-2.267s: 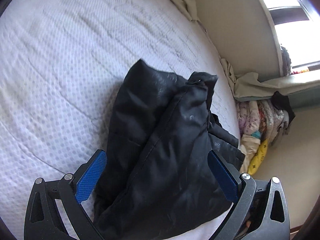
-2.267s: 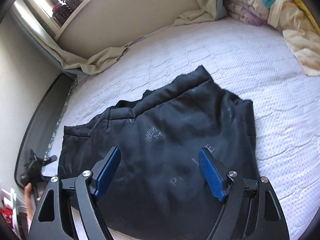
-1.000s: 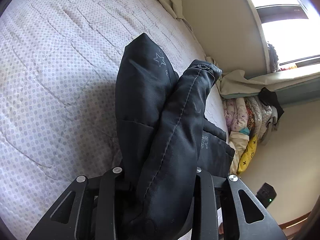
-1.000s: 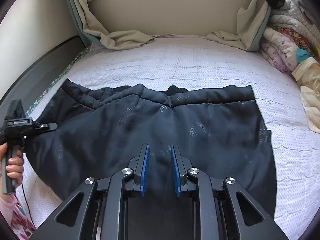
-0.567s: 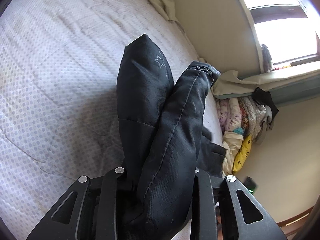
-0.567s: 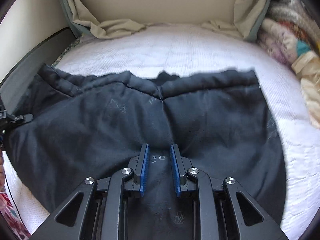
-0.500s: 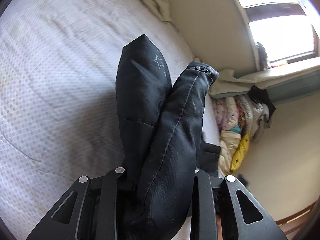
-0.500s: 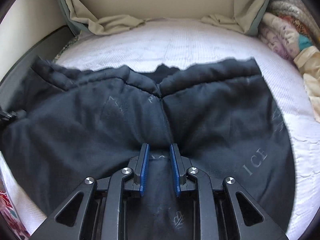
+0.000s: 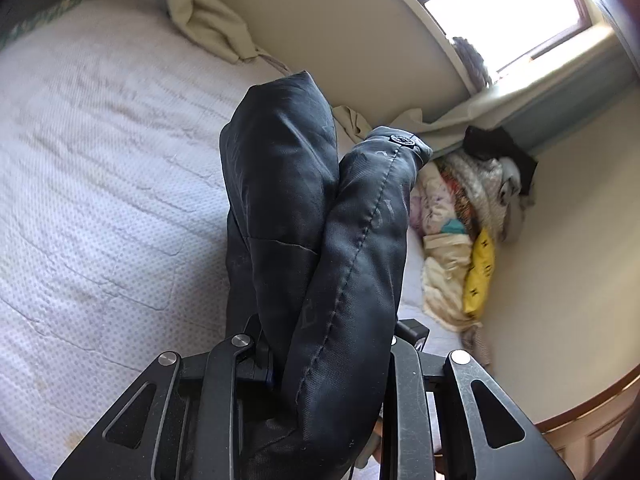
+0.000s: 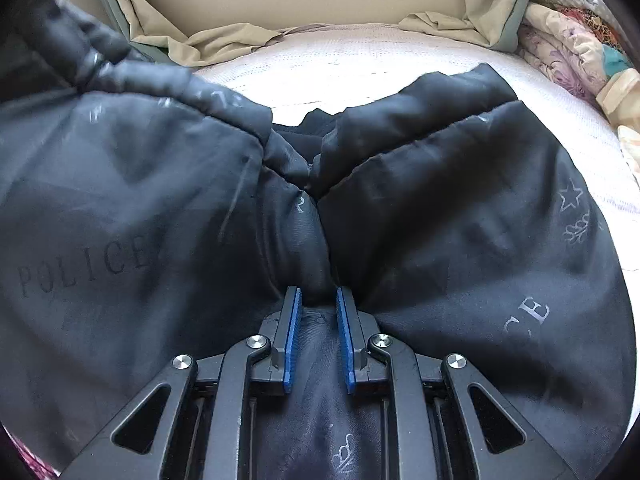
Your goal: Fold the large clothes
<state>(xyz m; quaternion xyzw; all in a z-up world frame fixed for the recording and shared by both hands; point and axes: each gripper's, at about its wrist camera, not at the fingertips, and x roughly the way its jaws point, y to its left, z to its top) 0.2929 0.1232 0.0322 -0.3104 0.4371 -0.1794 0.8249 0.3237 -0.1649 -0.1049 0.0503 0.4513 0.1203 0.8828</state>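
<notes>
Jaws of both grippers are clamped on the same black padded jacket (image 10: 460, 216). On the right gripper (image 10: 317, 332) the blue pads (image 10: 291, 340) stand narrowly apart with a bunched ridge of the dark fabric squeezed between them; the jacket spreads out to either side of that pinch, its pale printed lettering and star marks showing, and its far edge lies over the white quilted bed (image 10: 360, 60). The left side of the garment rises up toward the camera and looks blurred. In the left wrist view, the left gripper (image 9: 326, 356) has its jaws drawn in tight around a thick double fold of the jacket (image 9: 320, 208), which stands up in two rounded lobes in front of the camera, above the bed (image 9: 100, 168); a snap button shows at the tip of the right lobe. Beige curtain cloth (image 10: 224, 42) is crumpled along the wall at the bed's far edge, and a pile of folded bedding (image 9: 460, 232) sits in the corner.
</notes>
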